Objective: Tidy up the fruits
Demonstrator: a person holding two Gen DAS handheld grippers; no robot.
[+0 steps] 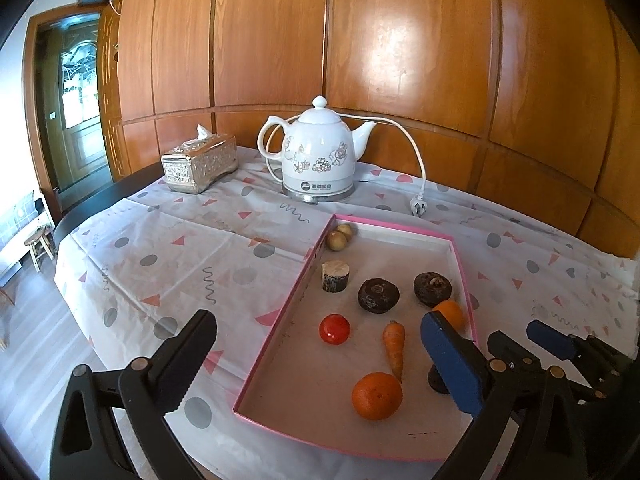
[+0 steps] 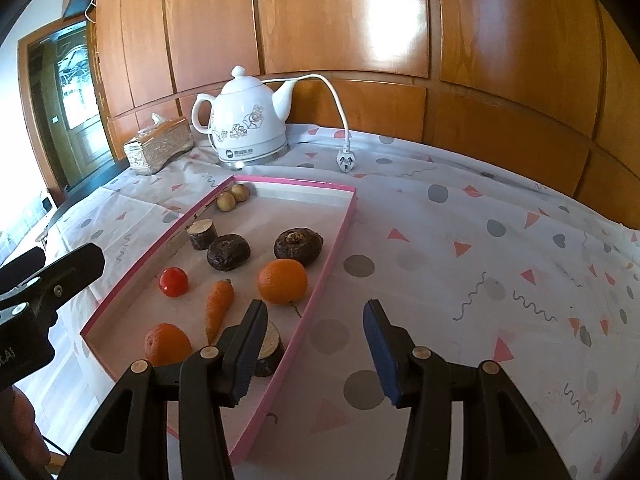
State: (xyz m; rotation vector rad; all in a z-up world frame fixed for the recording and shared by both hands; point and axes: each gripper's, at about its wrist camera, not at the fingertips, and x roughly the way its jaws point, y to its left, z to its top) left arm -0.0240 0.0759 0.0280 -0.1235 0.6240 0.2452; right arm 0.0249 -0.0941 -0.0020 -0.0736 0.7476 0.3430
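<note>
A pink-rimmed tray (image 1: 394,227) lies on the tablecloth. In it are two oranges (image 1: 377,396) (image 2: 282,281), a carrot (image 1: 394,347), a small tomato (image 1: 334,329), two dark water chestnuts (image 1: 378,295) (image 1: 432,289), two sugarcane stubs (image 1: 335,276) (image 2: 269,350) and two longans (image 1: 339,236). My left gripper (image 1: 320,364) hangs wide open over the tray's near end, with nothing touching its pads. My right gripper (image 2: 316,354) is open and empty, straddling the tray's right rim (image 2: 320,280). Its left finger (image 2: 250,350) partly hides the near stub.
A white electric kettle (image 1: 318,152) stands behind the tray, its cord and plug (image 1: 417,205) lying on the cloth. A silver tissue box (image 1: 199,163) sits at the back left. Wooden wall panels close off the far side. Bare cloth (image 2: 480,260) lies right of the tray.
</note>
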